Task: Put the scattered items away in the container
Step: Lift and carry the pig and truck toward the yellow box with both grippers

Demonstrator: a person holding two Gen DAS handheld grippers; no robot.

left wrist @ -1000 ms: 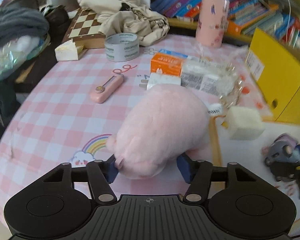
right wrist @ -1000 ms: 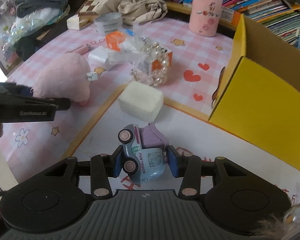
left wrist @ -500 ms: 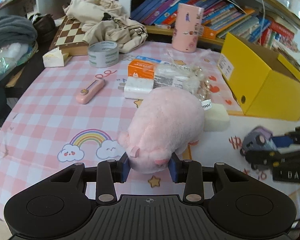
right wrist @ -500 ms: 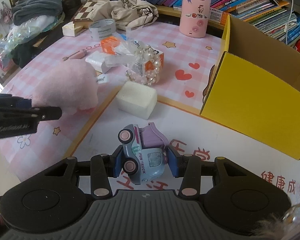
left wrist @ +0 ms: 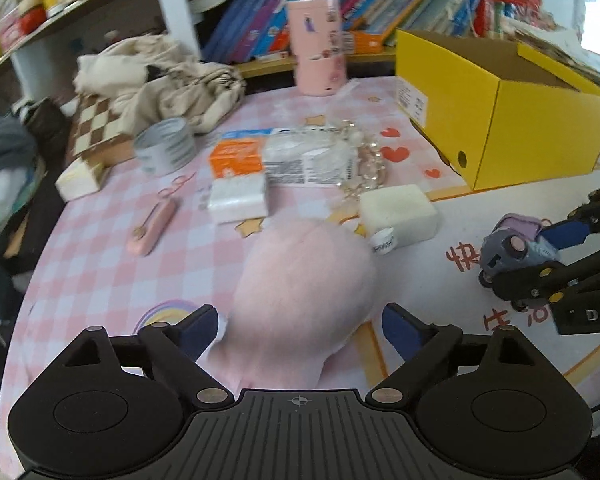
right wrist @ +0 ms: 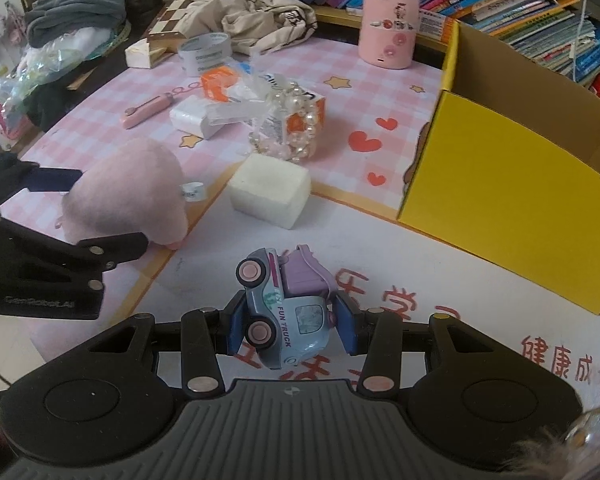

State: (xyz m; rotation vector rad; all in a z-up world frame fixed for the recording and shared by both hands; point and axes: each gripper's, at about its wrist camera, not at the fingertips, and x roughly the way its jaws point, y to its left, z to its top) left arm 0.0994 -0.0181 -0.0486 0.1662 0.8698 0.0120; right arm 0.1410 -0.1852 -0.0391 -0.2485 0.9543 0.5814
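My left gripper (left wrist: 300, 326) is open, its jaws wide on either side of the pink plush toy (left wrist: 304, 292), which lies on the table and blurs in this view. The plush also shows in the right wrist view (right wrist: 128, 196). My right gripper (right wrist: 292, 322) is shut on a blue and purple toy truck (right wrist: 286, 308), tilted on its side and held above the white mat. The truck also shows in the left wrist view (left wrist: 512, 246). The open yellow box (right wrist: 512, 208) stands to the right, also seen in the left wrist view (left wrist: 500, 108).
A white foam block (right wrist: 270, 190), a pearl-wrapped orange box (right wrist: 296, 124), a white packet (right wrist: 194, 116), a pink cutter (right wrist: 148, 106), a tape roll (right wrist: 204, 54), a pink cylinder (right wrist: 392, 14), a chessboard and cloth lie on the pink checked table. Bookshelves stand behind.
My left gripper was shut on the plush half a second ago; its jaws now stand wide open around it. The right gripper still holds the truck, slightly nearer the left gripper.
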